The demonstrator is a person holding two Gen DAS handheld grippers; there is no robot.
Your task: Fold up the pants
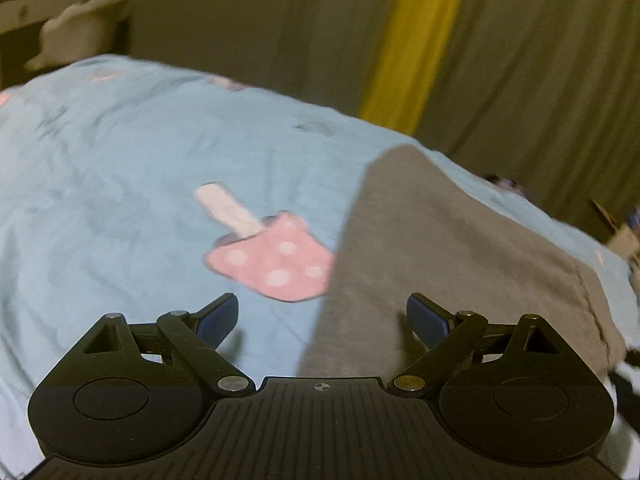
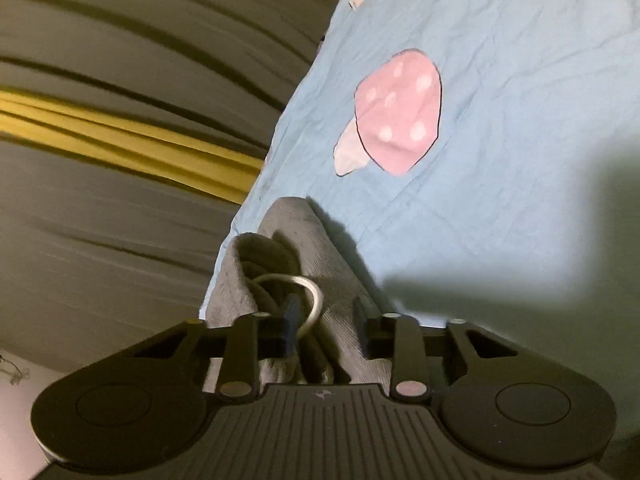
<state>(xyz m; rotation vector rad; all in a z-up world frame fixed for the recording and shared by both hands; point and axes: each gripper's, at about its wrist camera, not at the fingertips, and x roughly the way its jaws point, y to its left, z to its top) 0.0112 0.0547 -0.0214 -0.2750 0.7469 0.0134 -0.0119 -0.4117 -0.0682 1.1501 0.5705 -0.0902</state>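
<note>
Right claw (image 2: 326, 320) pinches soft grey ribbed pants (image 2: 344, 344) w/ drawcord loop.

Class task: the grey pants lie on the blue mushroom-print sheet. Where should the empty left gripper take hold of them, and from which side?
Grip the straight long edge of the grey pants, just ahead of the open left gripper. Come from the bare blue sheet side, low, so that one finger can slip under. That edge lies flat and clear; the right gripper already pinches a bunched part.

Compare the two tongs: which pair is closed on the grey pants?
The right tongs: bunched grey pants sit clamped between the narrow fingers. The left tongs stand wide apart above the blue sheet, gripping nothing.
</note>
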